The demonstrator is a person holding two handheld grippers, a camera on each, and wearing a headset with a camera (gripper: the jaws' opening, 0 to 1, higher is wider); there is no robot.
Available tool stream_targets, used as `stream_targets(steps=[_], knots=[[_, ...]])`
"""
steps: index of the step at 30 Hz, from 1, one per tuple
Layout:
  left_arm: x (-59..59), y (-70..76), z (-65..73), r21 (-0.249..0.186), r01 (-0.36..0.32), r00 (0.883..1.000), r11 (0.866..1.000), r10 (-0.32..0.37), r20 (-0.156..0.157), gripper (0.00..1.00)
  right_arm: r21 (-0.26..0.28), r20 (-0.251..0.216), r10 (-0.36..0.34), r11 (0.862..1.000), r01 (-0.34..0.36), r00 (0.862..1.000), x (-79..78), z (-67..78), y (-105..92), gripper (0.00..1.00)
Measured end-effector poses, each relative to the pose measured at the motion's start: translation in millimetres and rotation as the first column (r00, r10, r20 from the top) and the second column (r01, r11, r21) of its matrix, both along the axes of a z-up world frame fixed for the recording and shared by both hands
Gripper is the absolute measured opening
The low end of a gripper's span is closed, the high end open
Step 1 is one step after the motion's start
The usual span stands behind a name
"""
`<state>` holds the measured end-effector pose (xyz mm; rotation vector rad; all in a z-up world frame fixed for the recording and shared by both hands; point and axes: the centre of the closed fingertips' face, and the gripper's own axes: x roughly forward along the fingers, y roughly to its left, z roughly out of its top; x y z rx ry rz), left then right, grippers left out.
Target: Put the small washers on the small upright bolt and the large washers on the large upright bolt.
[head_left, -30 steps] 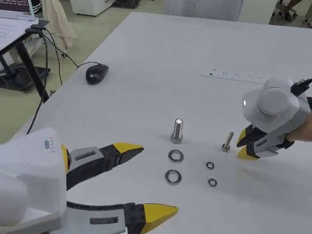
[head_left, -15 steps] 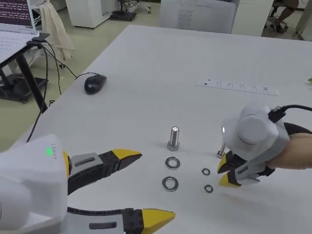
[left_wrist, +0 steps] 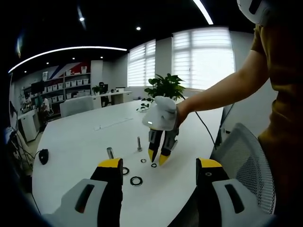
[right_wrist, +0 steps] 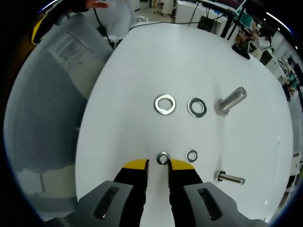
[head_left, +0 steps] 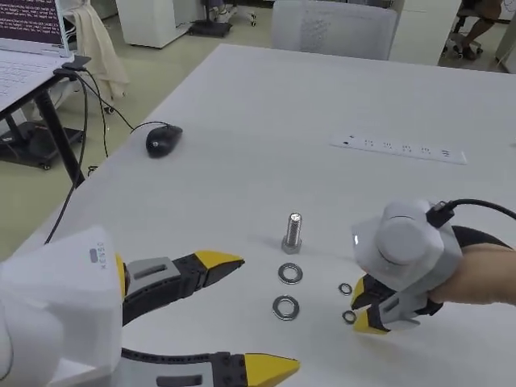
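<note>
The large bolt (head_left: 293,232) stands upright on the white table (head_left: 266,145), with two large washers (head_left: 290,273) (head_left: 285,307) lying flat in front of it. Two small washers (head_left: 345,289) (head_left: 349,317) lie to their right. My right gripper (head_left: 360,308) is low over the table, its jaws a narrow gap apart. The nearer small washer (right_wrist: 163,158) lies at the tips of the right gripper (right_wrist: 158,164), not clamped. The other small washer (right_wrist: 191,155) and the small bolt (right_wrist: 230,178) are just beside it. My left gripper (head_left: 256,314) hovers wide open at the near left, holding nothing.
A black mouse (head_left: 163,140) lies far left near the table edge and a white power strip (head_left: 399,148) at the far right. A grey mesh chair (right_wrist: 47,90) stands by the table's near edge. A laptop on a stand (head_left: 32,32) is off the table to the left.
My right gripper has come down and toward me, from beside the small bolt to the nearer small washer. The left gripper has stayed put and open.
</note>
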<state>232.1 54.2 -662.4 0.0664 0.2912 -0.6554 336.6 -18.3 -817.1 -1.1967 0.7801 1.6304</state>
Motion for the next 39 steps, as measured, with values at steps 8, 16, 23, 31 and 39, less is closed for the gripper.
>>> stream_targets(steps=[8, 16, 23, 31, 39], knots=[[2.2, 1.3, -1.7, 0.002, -0.003, 1.0, 1.0, 0.003, -0.003, 0.62, -0.02, 0.0, -0.011, 1.0, 0.011, 1.0, 4.4, -7.9, -0.3, 0.19], [5.3, 0.3, -3.2, -0.004, -0.004, 1.0, 1.0, 0.004, -0.004, 0.62, -0.021, -0.021, -0.028, 0.999, 0.028, 0.999, 5.8, -9.0, -0.2, 0.19], [8.9, 2.6, -5.1, -0.002, -0.009, 1.0, 1.0, 0.009, -0.001, 0.62, -0.028, -0.003, 0.016, 0.999, -0.016, 1.0, 3.5, -9.4, 0.5, 0.18], [8.8, 0.2, -5.9, -0.007, -0.005, 1.0, 1.0, 0.005, -0.004, 0.61, -0.027, 0.007, 0.031, 0.999, -0.031, 0.999, 1.7, -9.1, 1.7, 0.15], [6.5, 0.8, -5.2, -0.008, -0.01, 1.0, 1.0, 0.01, -0.003, 0.61, -0.04, 0.009, 0.028, 0.999, -0.028, 1.0, 2.1, -9.5, 2.4, 0.13]])
